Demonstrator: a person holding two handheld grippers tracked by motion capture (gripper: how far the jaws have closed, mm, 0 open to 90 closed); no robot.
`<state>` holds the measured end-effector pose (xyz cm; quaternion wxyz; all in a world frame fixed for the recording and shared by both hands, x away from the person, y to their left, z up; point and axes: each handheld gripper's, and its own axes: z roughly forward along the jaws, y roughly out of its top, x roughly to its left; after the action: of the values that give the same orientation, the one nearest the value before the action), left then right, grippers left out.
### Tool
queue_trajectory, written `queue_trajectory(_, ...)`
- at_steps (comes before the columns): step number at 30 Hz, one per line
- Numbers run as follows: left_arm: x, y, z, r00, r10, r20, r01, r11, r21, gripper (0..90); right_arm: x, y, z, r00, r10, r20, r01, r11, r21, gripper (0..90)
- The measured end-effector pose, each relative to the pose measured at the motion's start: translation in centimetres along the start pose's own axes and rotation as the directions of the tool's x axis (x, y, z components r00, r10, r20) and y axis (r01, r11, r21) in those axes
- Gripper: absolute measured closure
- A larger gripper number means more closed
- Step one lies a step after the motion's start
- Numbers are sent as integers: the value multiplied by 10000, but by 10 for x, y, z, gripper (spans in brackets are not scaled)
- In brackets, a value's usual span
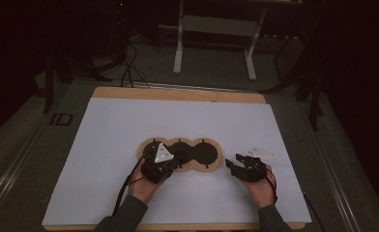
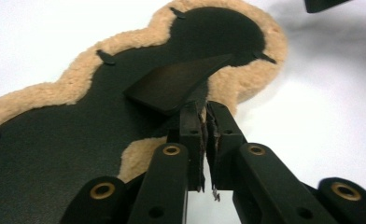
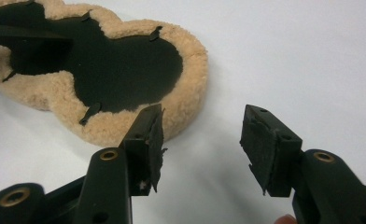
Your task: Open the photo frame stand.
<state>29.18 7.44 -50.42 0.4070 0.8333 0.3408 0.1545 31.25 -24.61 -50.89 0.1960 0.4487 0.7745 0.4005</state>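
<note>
A three-lobed tan fleece pad (image 1: 217, 163) with a black inner face lies on the white sheet (image 1: 178, 121), near its middle front. My left gripper (image 1: 177, 157) reaches over the pad's left lobe. In the left gripper view its jaws (image 2: 204, 111) stand almost together, pinching the edge of a thin black flap (image 2: 172, 84) that rises tilted off the pad's black face (image 2: 55, 140). My right gripper (image 1: 231, 167) hovers just right of the pad. Its jaws (image 3: 202, 128) are spread wide with nothing between them, and the pad's right lobe (image 3: 125, 70) lies just beyond the left jaw.
The white sheet covers a wooden tabletop (image 1: 178, 93) whose edge shows at the back. Beyond it on the dark floor stand a white table frame (image 1: 216, 29) and loose cables (image 1: 129, 67). Small black tabs (image 2: 106, 57) sit along the pad's inner rim.
</note>
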Motion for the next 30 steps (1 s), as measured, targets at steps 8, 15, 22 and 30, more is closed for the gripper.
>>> queue_trajectory(8, -8, 4, -11, 9988, 413, 266, -409, 9991, -137, 742, 1, 0, -1, 9999, -146, 90, 145, 9999, 44, 461)
queue_trajectory(15, -11, 13, -20, 9964, 773, 345, -764, 9967, -267, 644, 1, 2, -2, 9999, -97, 137, 96, 10000, 20, 457)
queue_trajectory(22, -10, 19, -21, 9961, 863, 165, -860, 9961, -196, 581, 2, 3, -3, 9999, -90, 53, 90, 10000, -30, 451)
queue_trajectory(30, -1, 23, -18, 9981, 615, 81, -614, 9980, -164, 508, 4, 3, -3, 9998, -188, -82, 187, 9998, -39, 411)
